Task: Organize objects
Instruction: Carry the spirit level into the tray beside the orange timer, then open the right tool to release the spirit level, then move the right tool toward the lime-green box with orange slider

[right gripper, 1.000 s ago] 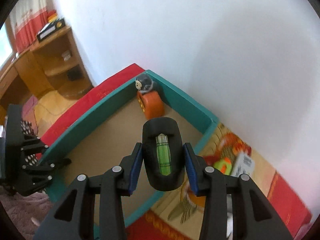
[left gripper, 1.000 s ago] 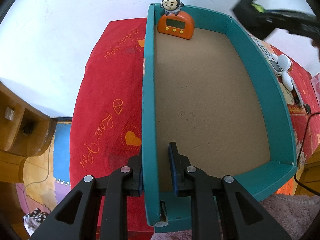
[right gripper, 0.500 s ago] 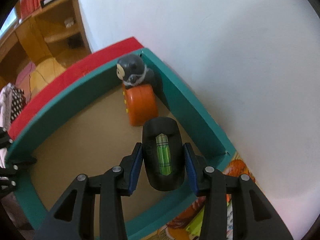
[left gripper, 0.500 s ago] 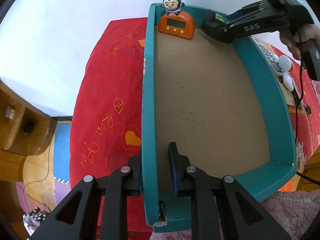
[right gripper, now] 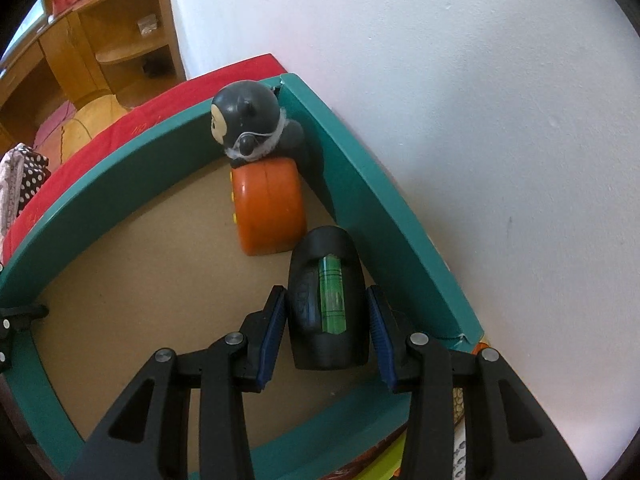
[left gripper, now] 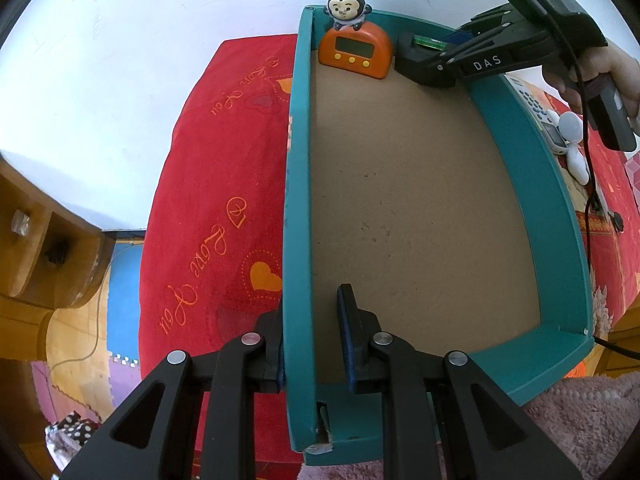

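One red blanket (left gripper: 216, 184) outside the left gripper (left gripper: 310, 340), whose fingers straddle the teal tray's side wall (left gripper: 297, 200), not visibly clamped. One orange timer (right gripper: 268, 210) with monkey figure (right gripper: 248, 122) ahead-left of the right gripper (right gripper: 326, 330). One black level (right gripper: 326, 300) between its parted fingers, resting on the tray floor beside the far wall.
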`<action>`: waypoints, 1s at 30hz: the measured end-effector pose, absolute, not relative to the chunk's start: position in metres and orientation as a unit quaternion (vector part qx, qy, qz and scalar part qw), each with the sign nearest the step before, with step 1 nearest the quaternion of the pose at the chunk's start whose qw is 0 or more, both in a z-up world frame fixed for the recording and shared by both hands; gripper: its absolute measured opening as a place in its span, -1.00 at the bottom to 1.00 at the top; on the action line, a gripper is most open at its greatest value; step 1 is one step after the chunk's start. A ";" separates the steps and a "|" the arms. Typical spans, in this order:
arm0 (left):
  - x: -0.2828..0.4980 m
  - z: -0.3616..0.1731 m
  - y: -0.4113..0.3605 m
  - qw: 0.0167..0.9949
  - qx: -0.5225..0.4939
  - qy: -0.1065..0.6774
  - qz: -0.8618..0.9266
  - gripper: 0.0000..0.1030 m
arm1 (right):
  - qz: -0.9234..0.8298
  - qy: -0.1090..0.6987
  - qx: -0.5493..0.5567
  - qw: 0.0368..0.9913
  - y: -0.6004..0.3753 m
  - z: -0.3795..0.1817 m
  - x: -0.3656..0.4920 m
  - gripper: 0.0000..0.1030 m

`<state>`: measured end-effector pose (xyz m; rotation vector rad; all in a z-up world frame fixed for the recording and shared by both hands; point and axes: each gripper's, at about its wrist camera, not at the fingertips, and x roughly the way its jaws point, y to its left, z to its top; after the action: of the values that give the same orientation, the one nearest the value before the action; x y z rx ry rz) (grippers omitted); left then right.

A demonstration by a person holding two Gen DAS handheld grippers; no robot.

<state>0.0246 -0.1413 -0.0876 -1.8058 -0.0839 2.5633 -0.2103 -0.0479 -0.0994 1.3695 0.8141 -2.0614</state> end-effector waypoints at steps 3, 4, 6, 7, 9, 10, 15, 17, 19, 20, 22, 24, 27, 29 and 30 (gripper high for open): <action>0.025 -0.087 -0.141 0.002 -0.576 -0.027 0.817 -0.61 | -0.763 0.298 0.508 0.265 -0.047 -0.100 -0.211 -0.22; 0.025 -0.087 -0.141 0.002 -0.576 -0.027 0.817 -0.61 | -0.764 0.297 0.510 0.263 -0.046 -0.100 -0.211 -0.22; 0.025 -0.087 -0.142 0.002 -0.576 -0.027 0.817 -0.61 | -0.764 0.297 0.513 0.255 -0.044 -0.102 -0.211 -0.17; 0.025 -0.087 -0.142 0.002 -0.576 -0.027 0.817 -0.61 | -0.766 0.303 0.512 0.245 -0.044 -0.105 -0.211 -0.17; 0.025 -0.087 -0.142 0.002 -0.576 -0.026 0.817 -0.61 | -0.769 0.301 0.510 0.240 -0.044 -0.106 -0.211 -0.16; 0.025 -0.087 -0.142 0.002 -0.576 -0.027 0.817 -0.61 | -0.772 0.295 0.510 0.240 -0.042 -0.106 -0.210 -0.16; 0.026 -0.086 -0.144 0.002 -0.575 -0.029 0.817 -0.61 | -0.790 0.269 0.496 0.240 -0.034 -0.087 -0.201 -0.15; 0.026 -0.086 -0.144 0.002 -0.575 -0.029 0.817 -0.61 | -0.797 0.257 0.491 0.240 -0.029 -0.078 -0.195 -0.14; 0.026 -0.086 -0.144 0.002 -0.575 -0.029 0.818 -0.61 | -0.805 0.241 0.486 0.240 -0.022 -0.067 -0.186 -0.14; 0.027 -0.086 -0.144 0.002 -0.575 -0.029 0.818 -0.61 | -0.810 0.231 0.483 0.239 -0.018 -0.060 -0.182 -0.14; 0.026 -0.086 -0.144 0.002 -0.575 -0.029 0.818 -0.61 | -0.822 0.212 0.473 0.236 -0.009 -0.047 -0.169 -0.14; 0.026 -0.086 -0.143 0.002 -0.574 -0.028 0.818 -0.61 | -0.830 0.197 0.467 0.232 -0.001 -0.037 -0.158 -0.14; 0.025 -0.085 -0.142 0.002 -0.575 -0.027 0.818 -0.61 | -0.842 0.168 0.462 0.222 0.015 -0.026 -0.138 -0.14; 0.025 -0.085 -0.142 0.002 -0.575 -0.026 0.818 -0.61 | -0.848 0.148 0.462 0.213 0.028 -0.022 -0.124 -0.14; 0.024 -0.085 -0.141 0.002 -0.575 -0.025 0.818 -0.61 | -0.850 0.142 0.463 0.207 0.035 -0.021 -0.119 -0.14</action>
<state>0.0243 -0.1415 -0.0852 -1.8049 -0.0781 2.5648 -0.1185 0.0350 -0.0214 1.2881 0.3941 -2.3676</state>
